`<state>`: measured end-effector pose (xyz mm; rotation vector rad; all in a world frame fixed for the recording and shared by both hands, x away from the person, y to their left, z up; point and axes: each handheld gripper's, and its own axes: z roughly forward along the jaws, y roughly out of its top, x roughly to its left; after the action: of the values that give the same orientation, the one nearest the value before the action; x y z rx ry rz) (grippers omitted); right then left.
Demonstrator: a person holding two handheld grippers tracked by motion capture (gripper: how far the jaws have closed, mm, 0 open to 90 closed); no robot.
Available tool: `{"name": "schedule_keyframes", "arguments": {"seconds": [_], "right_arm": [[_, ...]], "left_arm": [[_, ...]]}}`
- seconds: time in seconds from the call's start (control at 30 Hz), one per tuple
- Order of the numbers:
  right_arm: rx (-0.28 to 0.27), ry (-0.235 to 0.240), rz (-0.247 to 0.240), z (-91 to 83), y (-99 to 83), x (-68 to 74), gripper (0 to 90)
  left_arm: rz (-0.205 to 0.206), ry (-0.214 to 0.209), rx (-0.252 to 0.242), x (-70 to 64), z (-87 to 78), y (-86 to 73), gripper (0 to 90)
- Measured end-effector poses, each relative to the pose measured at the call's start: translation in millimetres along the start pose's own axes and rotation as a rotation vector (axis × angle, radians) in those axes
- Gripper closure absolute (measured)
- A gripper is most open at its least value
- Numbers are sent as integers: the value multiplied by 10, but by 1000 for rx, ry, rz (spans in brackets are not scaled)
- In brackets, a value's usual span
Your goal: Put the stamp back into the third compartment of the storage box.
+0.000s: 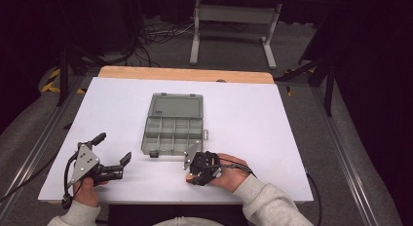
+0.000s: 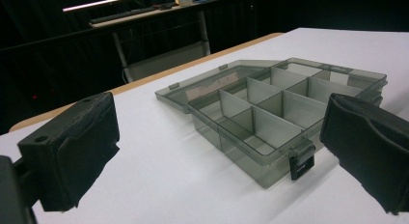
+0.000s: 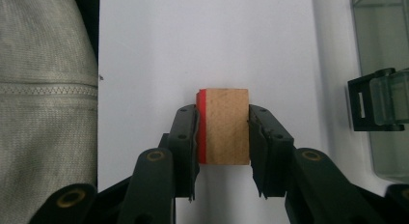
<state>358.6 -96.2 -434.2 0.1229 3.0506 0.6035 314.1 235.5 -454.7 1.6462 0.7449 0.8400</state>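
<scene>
Wooden block (image 3: 224, 126): bare, matt grain, one face painted red. Compartment box (image 1: 173, 123): translucent smoky plastic, glossy, with a black plastic latch (image 2: 302, 165). Table (image 1: 253, 114): smooth matt white top, far edge wood-coloured. Sleeve (image 3: 46, 89): pale knitted cloth.

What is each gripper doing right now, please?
Left gripper: open, holding nothing.
Right gripper: shut on a small wooden block with a red side.

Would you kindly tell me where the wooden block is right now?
In the right gripper view, the wooden block sits clamped between the right tool's jaws above the white table, near the organizer box's black latch.
</scene>
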Motion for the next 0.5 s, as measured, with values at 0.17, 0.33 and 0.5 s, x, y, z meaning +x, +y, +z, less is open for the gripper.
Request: {"name": "schedule_keyframes", "arguments": {"seconds": [0.17, 0.33, 0.5], "right_arm": [[-30, -2, 6, -59, -4, -18, 659], [-65, -13, 18, -144, 0, -31, 659], [-107, -24, 13, -221, 0, -66, 659]], "left_arm": [[0, 0, 0, -1, 0, 0, 12], [1, 0, 0, -3, 1, 0, 12], [1, 0, -1, -3, 0, 0, 12]]}}
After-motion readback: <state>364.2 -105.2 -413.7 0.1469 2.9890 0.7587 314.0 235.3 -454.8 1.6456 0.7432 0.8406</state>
